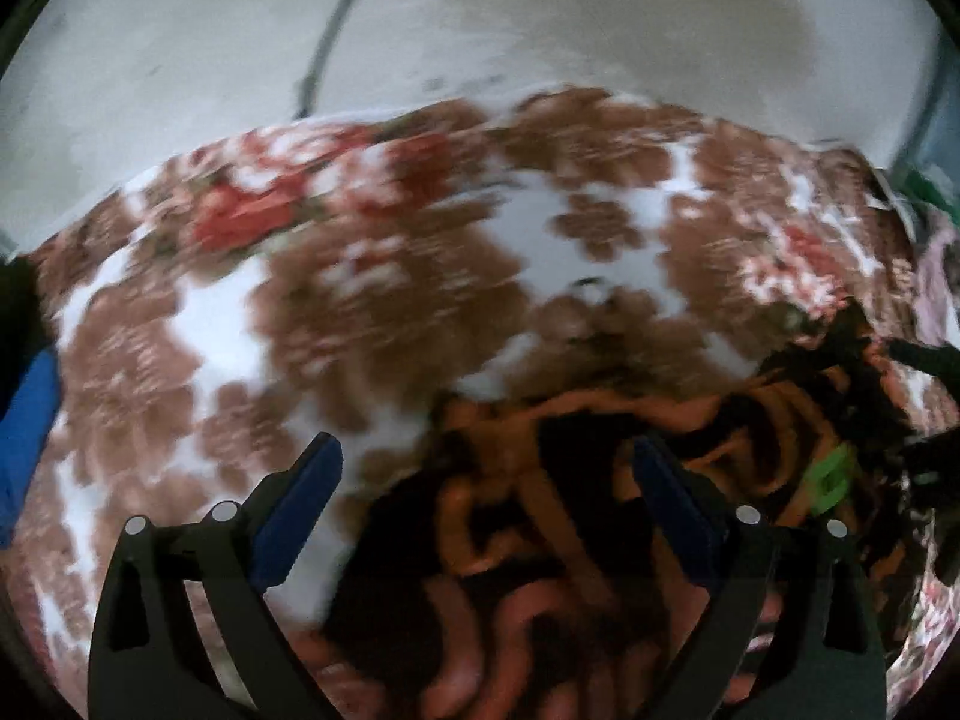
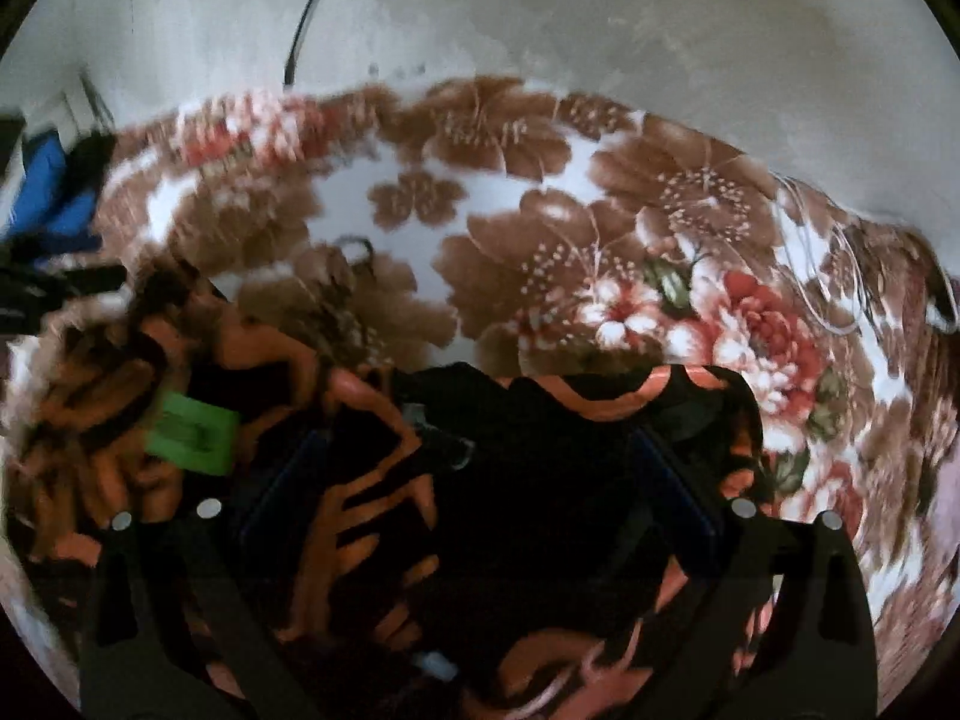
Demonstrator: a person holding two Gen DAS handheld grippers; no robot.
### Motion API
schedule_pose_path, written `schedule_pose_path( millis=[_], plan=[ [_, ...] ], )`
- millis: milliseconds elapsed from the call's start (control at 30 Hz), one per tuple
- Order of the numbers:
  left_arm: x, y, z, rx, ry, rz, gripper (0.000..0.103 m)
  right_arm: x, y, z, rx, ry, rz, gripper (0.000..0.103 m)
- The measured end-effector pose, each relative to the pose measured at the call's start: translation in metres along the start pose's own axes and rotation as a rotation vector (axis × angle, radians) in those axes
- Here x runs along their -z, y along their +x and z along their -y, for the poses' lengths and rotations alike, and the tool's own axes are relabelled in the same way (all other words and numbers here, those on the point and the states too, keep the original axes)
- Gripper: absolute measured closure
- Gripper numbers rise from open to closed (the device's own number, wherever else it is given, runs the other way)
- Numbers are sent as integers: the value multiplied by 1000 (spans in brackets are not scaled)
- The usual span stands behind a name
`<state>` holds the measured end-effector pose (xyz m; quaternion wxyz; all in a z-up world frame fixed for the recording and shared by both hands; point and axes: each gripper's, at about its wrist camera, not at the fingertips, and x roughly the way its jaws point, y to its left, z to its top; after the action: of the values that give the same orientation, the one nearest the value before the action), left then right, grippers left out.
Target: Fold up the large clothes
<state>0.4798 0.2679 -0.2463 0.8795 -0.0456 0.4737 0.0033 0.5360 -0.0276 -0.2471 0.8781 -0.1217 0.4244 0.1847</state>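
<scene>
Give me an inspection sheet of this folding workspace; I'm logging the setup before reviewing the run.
Surface: floral blanket, brown and red flowers on white, spread flat.
Job's things: black-and-orange patterned garment, rumpled on the blanket; green tag on it.
Clutter: white threads near the blanket's right edge.
Grippers: left gripper open over the garment's edge; right gripper open, garment between its fingers.
Cables: dark cable on the floor beyond the blanket.
Surroundings: grey concrete floor; images partly motion-blurred.
</scene>
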Motion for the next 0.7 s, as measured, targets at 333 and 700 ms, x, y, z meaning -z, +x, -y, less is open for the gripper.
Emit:
schedule_pose_path(
  millis=[333,700],
  plan=[
    [3,49,-29,182,-48,-129,22,15,-30,-51,-99,-14,-5,5],
    [-3,48,3,230,120,-120,85,40,-20,-54,-87,-28,-38,5]
  ],
)
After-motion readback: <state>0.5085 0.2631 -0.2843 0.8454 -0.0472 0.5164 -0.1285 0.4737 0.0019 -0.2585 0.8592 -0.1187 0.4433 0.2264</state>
